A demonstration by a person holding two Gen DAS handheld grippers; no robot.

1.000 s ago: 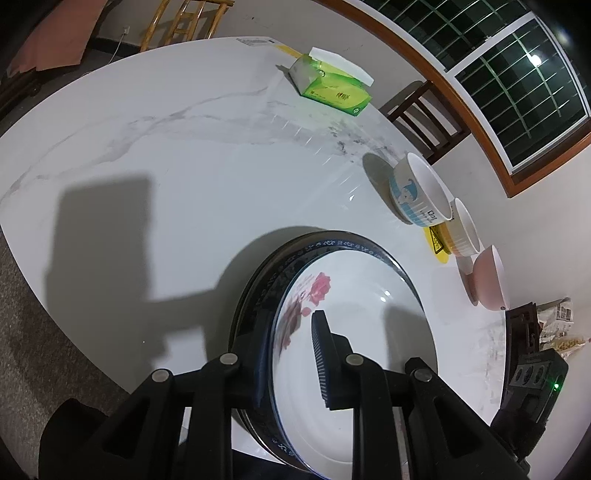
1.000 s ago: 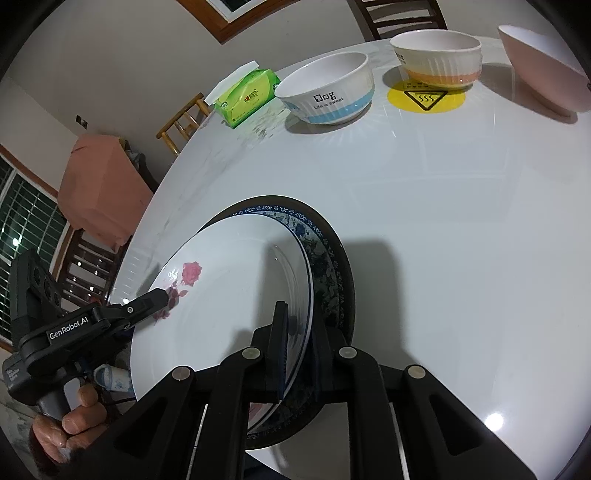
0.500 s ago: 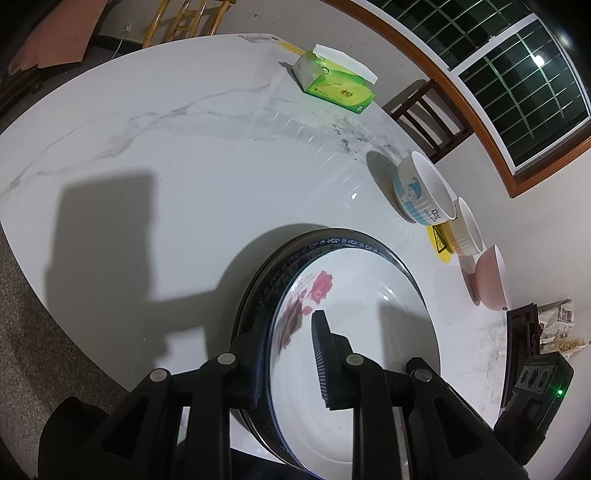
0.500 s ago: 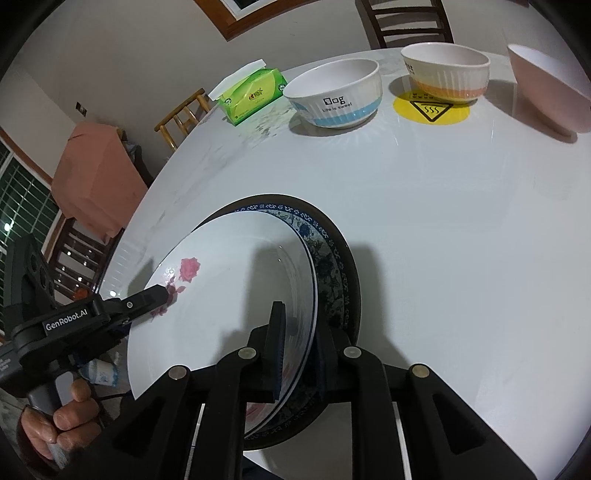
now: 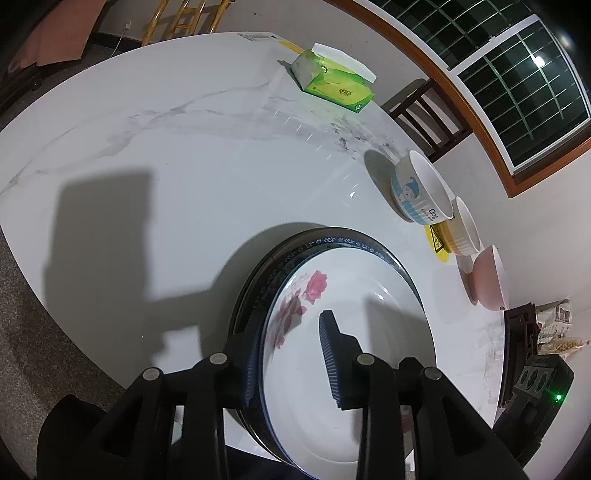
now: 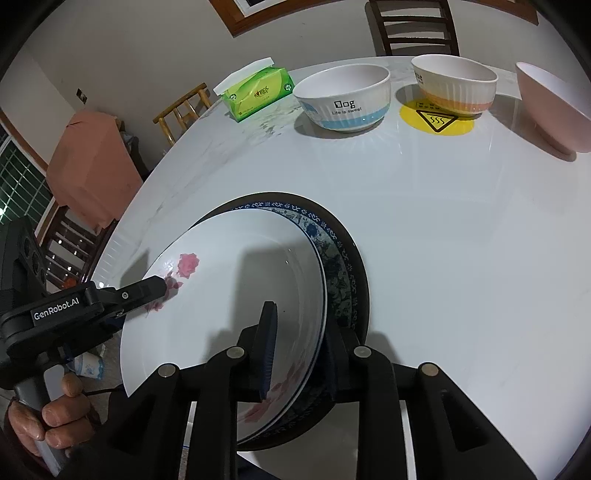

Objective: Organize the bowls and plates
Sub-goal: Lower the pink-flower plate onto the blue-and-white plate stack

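Observation:
A stack of plates sits at the near edge of the white round table (image 5: 184,155): a white plate with a pink rose (image 5: 354,332) (image 6: 229,295) on top of a blue-patterned plate (image 6: 332,258) and a dark plate (image 5: 258,273). My left gripper (image 5: 288,354) is shut on the stack's rim, one finger over the white plate, one outside. My right gripper (image 6: 299,347) clamps the opposite rim the same way. Three bowls stand beyond: a white and blue bowl (image 6: 345,98) (image 5: 421,192), a white and orange bowl (image 6: 454,83) (image 5: 465,229), a pink bowl (image 6: 550,110) (image 5: 487,277).
A green tissue box (image 5: 332,81) (image 6: 258,92) lies at the table's far side. A yellow warning sticker (image 6: 436,120) lies under the orange bowl. Wooden chairs (image 6: 413,26) (image 5: 424,110) stand around the table. A window (image 5: 498,66) is behind.
Both grippers stay clamped on the plate stack. The stack has shifted slightly further onto the table, away from its edge and toward the bowls.

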